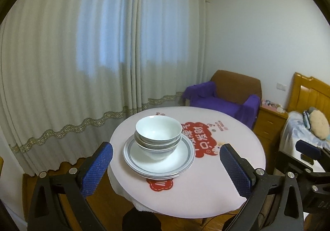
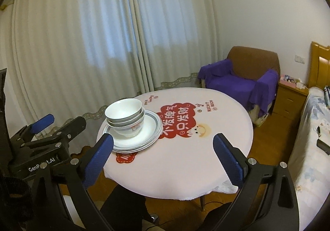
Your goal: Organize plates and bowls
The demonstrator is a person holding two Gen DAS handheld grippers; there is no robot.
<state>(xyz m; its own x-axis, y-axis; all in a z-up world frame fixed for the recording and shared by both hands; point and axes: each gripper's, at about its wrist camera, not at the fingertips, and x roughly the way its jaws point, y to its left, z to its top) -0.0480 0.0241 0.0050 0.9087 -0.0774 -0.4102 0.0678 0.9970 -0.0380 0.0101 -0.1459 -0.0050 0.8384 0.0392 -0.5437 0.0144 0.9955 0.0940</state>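
Three white bowls (image 1: 158, 132) (image 2: 123, 111) sit nested on a stack of grey-rimmed white plates (image 1: 179, 158) (image 2: 150, 127), on the left part of a round table (image 1: 206, 189) (image 2: 175, 169) under a pink printed cloth. My left gripper (image 1: 166, 147) is open, held back from the table's near edge, with the stack framed between its blue pads but untouched. My right gripper (image 2: 163, 138) is open too, empty, pointing at the table's middle with the stack just beyond its left finger. In the right wrist view, the left gripper's blue pad (image 2: 43, 121) shows at the left edge.
Long curtains (image 1: 82, 55) hang behind the table. A brown armchair with a purple throw (image 1: 222, 98) (image 2: 237, 78) stands at the back right, beside a wooden bedside cabinet (image 2: 290, 96) and a bed (image 2: 313, 127). Wooden floor surrounds the table.
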